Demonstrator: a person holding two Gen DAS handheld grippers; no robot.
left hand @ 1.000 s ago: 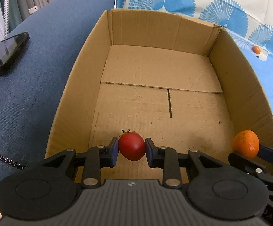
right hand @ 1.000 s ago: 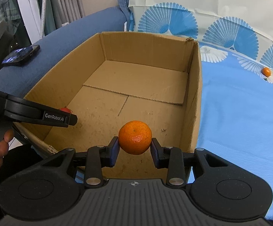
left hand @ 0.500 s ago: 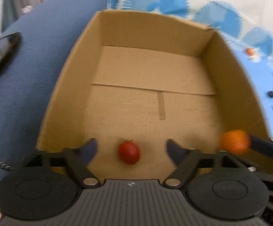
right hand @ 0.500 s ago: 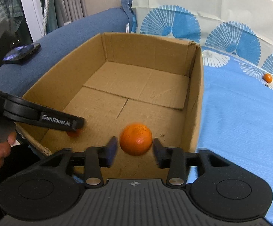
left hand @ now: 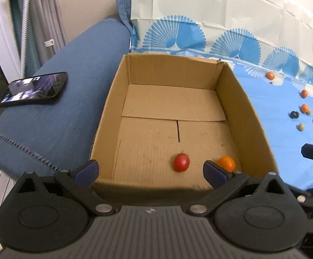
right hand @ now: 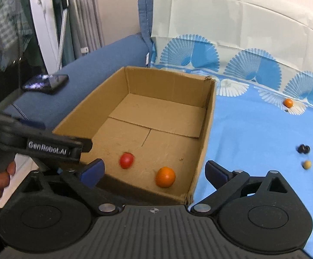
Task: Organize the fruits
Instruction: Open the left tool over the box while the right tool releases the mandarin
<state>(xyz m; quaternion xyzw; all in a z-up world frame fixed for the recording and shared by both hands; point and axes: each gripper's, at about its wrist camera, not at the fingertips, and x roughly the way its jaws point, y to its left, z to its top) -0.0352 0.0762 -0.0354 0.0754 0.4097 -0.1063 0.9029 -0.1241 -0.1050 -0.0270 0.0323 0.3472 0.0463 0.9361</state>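
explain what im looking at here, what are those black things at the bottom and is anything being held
Those black things are two hand-held grippers, not a robot; a person holds one in each hand. Each picture comes from a camera on one gripper, looking forward along its fingers. The left gripper and right gripper both have their jaws wide open, holding nothing. A red tomato and an orange lie apart on the floor of a cardboard box. More small fruits sit scattered on the blue cloth. A phone rests at left.

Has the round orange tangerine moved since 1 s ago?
Yes. The round orange tangerine has dropped from the right gripper onto the cardboard box floor, near its right wall.
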